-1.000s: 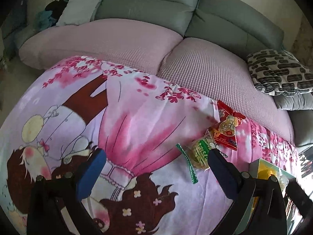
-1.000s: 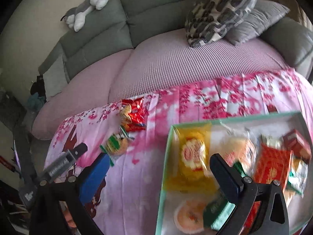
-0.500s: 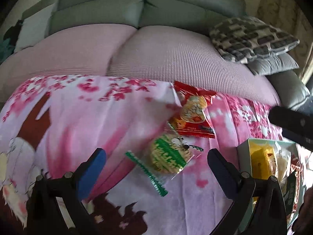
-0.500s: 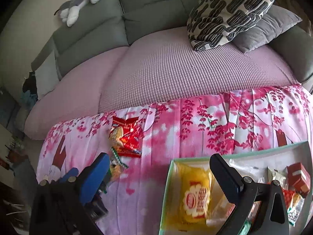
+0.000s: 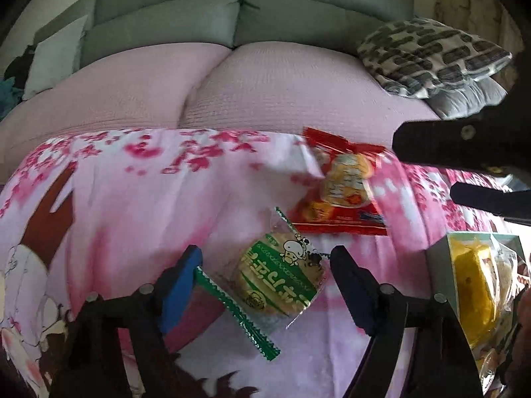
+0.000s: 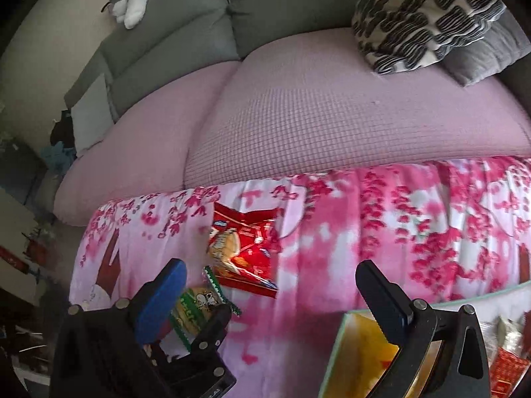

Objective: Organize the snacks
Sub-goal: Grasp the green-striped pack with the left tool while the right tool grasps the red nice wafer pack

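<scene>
A green-and-clear wrapped round cracker [image 5: 282, 278] lies on the pink cartoon cloth, and my open left gripper [image 5: 265, 267] straddles it with a finger on each side, not touching. It also shows in the right wrist view [image 6: 195, 308]. A red snack packet [image 5: 341, 192] lies just beyond it, also seen in the right wrist view [image 6: 244, 248]. A green-rimmed box [image 5: 438, 265] at the right holds a yellow packet [image 5: 474, 295] and other snacks. My right gripper [image 6: 270, 285] is open and empty above the cloth near the box rim [image 6: 335, 341].
The pink cloth [image 6: 381, 225] covers a low table in front of a sofa with pink seat pads [image 6: 332, 106]. A patterned cushion [image 6: 421, 13] and a grey one lie at the right. A plush toy [image 6: 139, 3] sits on the sofa back.
My left gripper has swung right and moved down over the green cracker. My right gripper has drawn back from the box towards the cloth.
</scene>
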The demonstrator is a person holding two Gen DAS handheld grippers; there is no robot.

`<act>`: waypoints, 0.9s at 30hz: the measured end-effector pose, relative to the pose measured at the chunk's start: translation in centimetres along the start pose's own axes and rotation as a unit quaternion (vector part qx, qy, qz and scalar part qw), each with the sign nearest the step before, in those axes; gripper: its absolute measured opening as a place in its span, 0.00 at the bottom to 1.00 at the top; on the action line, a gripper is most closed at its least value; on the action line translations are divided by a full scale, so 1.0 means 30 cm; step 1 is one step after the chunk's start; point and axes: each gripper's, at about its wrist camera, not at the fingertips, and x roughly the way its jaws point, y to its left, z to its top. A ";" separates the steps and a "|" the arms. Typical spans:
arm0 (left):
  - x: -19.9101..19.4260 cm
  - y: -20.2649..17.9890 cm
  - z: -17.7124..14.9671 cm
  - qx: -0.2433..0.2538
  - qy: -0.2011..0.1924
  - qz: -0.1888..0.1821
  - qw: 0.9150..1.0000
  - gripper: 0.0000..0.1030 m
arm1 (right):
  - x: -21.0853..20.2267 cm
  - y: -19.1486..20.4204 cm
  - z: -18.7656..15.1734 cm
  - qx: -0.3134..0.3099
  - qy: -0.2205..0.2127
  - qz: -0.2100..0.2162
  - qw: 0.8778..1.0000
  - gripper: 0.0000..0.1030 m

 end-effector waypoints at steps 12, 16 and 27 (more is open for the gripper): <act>-0.034 0.244 -0.006 -0.101 0.005 0.048 0.994 0.78 | 0.149 0.081 0.007 -0.024 0.029 0.000 0.999 1.00; -0.034 0.236 -0.004 -0.091 0.011 0.046 0.995 0.78 | 0.182 0.111 0.002 -0.044 0.032 -0.002 0.999 0.97; -0.024 0.203 -0.006 -0.066 0.035 0.040 0.996 0.79 | 0.253 0.109 -0.013 -0.038 0.048 -0.006 0.998 0.55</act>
